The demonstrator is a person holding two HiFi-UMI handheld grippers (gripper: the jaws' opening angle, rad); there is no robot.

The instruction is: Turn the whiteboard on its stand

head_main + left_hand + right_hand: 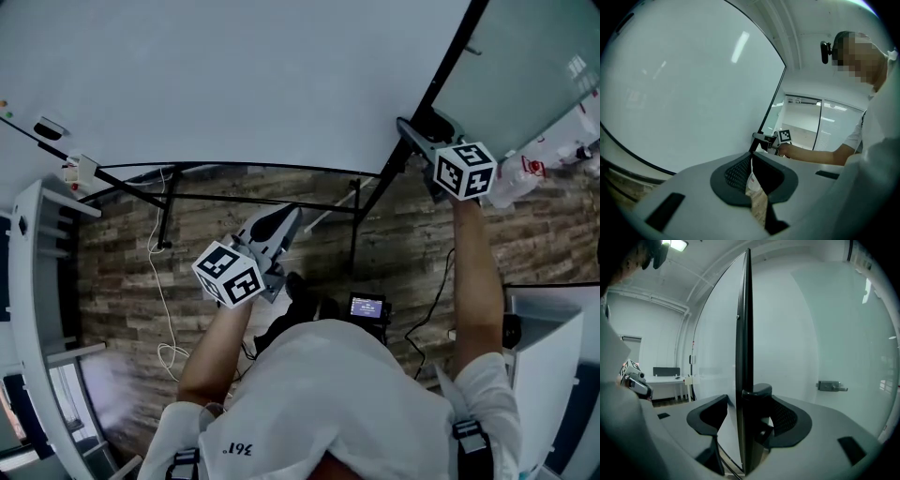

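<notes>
What worries me sits closest in. My left gripper (751,161) has its jaws pressed together on nothing and points up beside the lower part of the whiteboard (234,84), so it does none of the holding. If the panel swings on its pivot, I judge that edge could strike it.

The turn therefore depends on my right gripper (749,408). Its jaws straddle the board's black side frame (743,333) and are closed on it. The pad on the view's right sits against a dark fitting, while the other pad shows a sliver of white face before it. I suspect that bite is light and may slide along the frame under a hard push.

Beyond it, the stand (167,211) has thin black legs, and a sideways shove could skate or tip it rather than rotate the panel. On the floor below, a white cable (161,281) trails near one leg, where it could snag.

My left arm is bent at the elbow with the forearm raised. My right arm reaches out nearly straight to the frame.
</notes>
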